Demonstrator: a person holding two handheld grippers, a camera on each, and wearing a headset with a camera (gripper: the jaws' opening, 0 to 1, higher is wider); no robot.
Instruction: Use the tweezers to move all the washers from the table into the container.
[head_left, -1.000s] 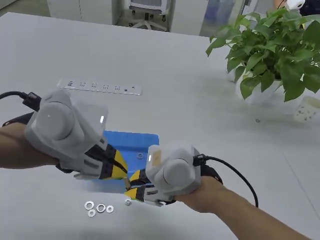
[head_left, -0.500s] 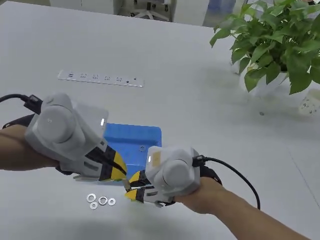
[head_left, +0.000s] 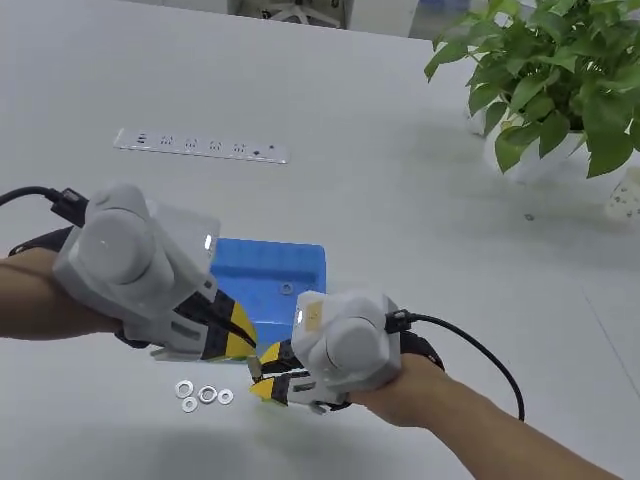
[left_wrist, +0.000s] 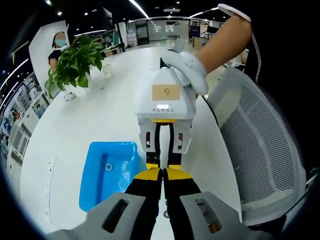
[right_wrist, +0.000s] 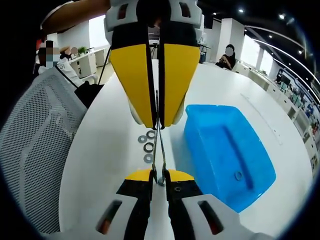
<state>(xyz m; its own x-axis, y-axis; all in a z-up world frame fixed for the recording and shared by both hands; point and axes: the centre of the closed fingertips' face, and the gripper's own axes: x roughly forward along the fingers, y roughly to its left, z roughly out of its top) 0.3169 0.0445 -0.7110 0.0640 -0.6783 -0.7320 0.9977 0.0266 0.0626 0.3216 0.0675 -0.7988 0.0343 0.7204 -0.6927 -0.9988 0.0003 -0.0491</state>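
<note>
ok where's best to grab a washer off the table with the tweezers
Probably pinch the rim of the end washer, one tip through its hole and one outside. It lies flat, so bring the tweezers down steeply from above.

small printed lettering, perhaps "XENSE", on the white body of the right gripper (left_wrist: 163, 161), tan label (left_wrist: 165, 92) above, mark illegible

R claw (right_wrist: 158, 179) clamps tweezers (right_wrist: 156, 145); L claw (right_wrist: 155, 119) pinches far end. 3 washers (right_wrist: 148, 148) on desk (right_wrist: 100, 160), 1 in blue container (right_wrist: 220, 145).
</note>
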